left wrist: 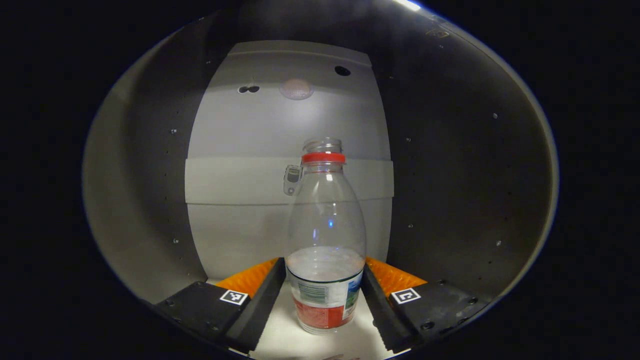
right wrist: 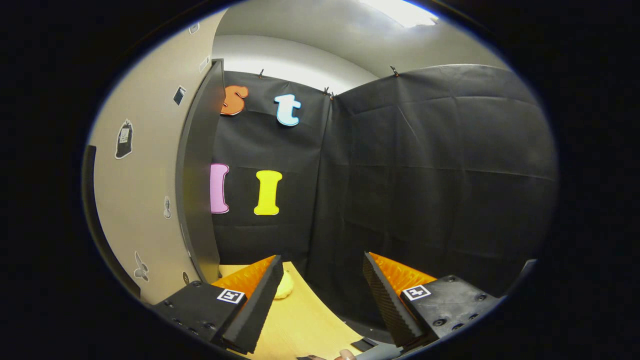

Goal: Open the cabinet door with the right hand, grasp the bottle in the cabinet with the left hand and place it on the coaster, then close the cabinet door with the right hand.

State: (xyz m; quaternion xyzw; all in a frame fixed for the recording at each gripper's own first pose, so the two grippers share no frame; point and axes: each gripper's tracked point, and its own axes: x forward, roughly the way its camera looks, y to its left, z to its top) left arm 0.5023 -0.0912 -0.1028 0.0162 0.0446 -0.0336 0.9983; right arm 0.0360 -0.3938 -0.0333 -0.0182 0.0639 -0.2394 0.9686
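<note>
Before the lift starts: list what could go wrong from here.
1. The bottle is clear, light and uncapped; the left tool flanks only its labelled base, so a low squeeze may tip it.
2. The cabinet walls sit close, so the bottle's tall neck could knock on the way out.

The left gripper view is aimed level into the cabinet point(left wrist: 150, 200) from close range, toward its back panel, past a bottle point(left wrist: 326, 240) seen very near. The right gripper view is turned outward along the open door point(right wrist: 197, 175) toward the cloth wall point(right wrist: 425, 175), above a table point(right wrist: 295, 320). No shared area can be told.
</note>
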